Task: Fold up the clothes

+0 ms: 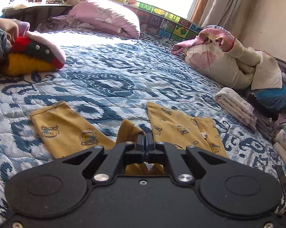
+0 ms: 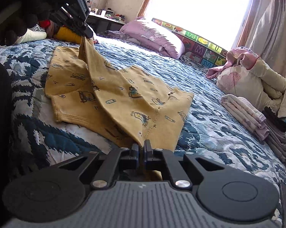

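Observation:
A small yellow garment (image 2: 124, 95) printed with little cars lies on the blue and white quilt (image 2: 209, 114). My right gripper (image 2: 141, 146) is shut on its near hem. My left gripper (image 2: 85, 33), held by a black-gloved hand (image 2: 15, 19), is shut on the far edge and lifts it into a ridge above the bed. In the left wrist view the left gripper (image 1: 145, 135) pinches a fold of the yellow garment (image 1: 181, 127), and two flaps of cloth spread out flat on either side.
A stack of folded clothes (image 1: 236, 106) sits at the right edge of the bed, with a bundled blanket (image 1: 228, 60) behind it. A pink pillow (image 1: 105, 17) lies by the window. A red, yellow and green knitted pile (image 1: 34, 57) is at the left.

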Motion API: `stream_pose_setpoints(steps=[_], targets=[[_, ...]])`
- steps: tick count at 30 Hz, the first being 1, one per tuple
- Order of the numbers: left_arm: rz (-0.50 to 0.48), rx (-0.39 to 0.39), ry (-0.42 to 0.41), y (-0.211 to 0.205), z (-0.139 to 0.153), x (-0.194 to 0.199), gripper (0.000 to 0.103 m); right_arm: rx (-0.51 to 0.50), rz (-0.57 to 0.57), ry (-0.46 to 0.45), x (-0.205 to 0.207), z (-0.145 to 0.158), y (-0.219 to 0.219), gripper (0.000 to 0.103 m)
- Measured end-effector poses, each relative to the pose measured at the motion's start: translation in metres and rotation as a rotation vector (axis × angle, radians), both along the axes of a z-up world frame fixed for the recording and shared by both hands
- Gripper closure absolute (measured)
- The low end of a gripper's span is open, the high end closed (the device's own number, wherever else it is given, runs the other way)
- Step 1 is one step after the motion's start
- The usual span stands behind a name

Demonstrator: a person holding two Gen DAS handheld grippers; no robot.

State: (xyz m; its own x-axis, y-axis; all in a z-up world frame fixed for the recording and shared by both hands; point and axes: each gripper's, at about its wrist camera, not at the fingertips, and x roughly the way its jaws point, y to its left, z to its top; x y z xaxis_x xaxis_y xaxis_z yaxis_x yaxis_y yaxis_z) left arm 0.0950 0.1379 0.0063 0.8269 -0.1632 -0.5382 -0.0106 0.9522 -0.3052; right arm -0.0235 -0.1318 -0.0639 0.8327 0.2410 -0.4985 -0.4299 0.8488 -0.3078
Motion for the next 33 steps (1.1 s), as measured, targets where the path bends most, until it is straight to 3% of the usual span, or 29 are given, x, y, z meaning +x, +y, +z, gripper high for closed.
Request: stream_pose_setpoints(steps=[4,7,13,14,16,18,20,24,27,28,30,33], targets=[[0.008,0.003,0.003,0.005,-0.008,-0.003,0.102,-0.006,0.014,0.018,-0.001,-0.003,0.000,0.097],[0.008,-0.020,-0.044,0.008,-0.005,-0.008,0.102,-0.006,0.013,0.015,-0.003,-0.004,-0.002,0.097],[-0.085,-0.074,-0.243,0.003,0.016,-0.018,0.102,0.014,0.013,0.046,0.001,-0.009,-0.008,0.097],[-0.089,-0.066,-0.243,0.004,0.015,-0.017,0.102,0.021,0.013,0.049,0.002,-0.009,-0.009,0.097],[-0.067,0.041,-0.122,0.005,-0.002,-0.007,0.102,0.031,0.013,0.056,0.003,-0.009,-0.010,0.097],[-0.017,0.160,0.140,0.008,-0.033,0.015,0.102,0.036,0.018,0.063,0.004,-0.009,-0.011,0.096],[-0.032,0.120,0.076,0.014,-0.025,0.010,0.101,0.044,0.024,0.075,0.005,-0.007,-0.013,0.096],[0.035,0.262,0.083,0.003,-0.006,0.020,0.096,0.048,0.040,0.090,0.006,-0.003,-0.016,0.096],[0.004,0.309,0.040,-0.016,0.008,0.025,0.089,0.045,0.046,0.088,0.006,-0.002,-0.016,0.096],[-0.015,0.296,0.023,-0.024,0.013,0.029,0.089,0.045,0.048,0.091,0.006,-0.002,-0.016,0.094],[-0.101,0.192,-0.001,-0.042,0.019,0.043,0.083,0.046,0.051,0.098,0.007,-0.003,-0.015,0.094],[-0.227,0.086,0.035,-0.084,0.011,0.079,0.078,0.051,0.053,0.102,0.007,-0.002,-0.015,0.093]])
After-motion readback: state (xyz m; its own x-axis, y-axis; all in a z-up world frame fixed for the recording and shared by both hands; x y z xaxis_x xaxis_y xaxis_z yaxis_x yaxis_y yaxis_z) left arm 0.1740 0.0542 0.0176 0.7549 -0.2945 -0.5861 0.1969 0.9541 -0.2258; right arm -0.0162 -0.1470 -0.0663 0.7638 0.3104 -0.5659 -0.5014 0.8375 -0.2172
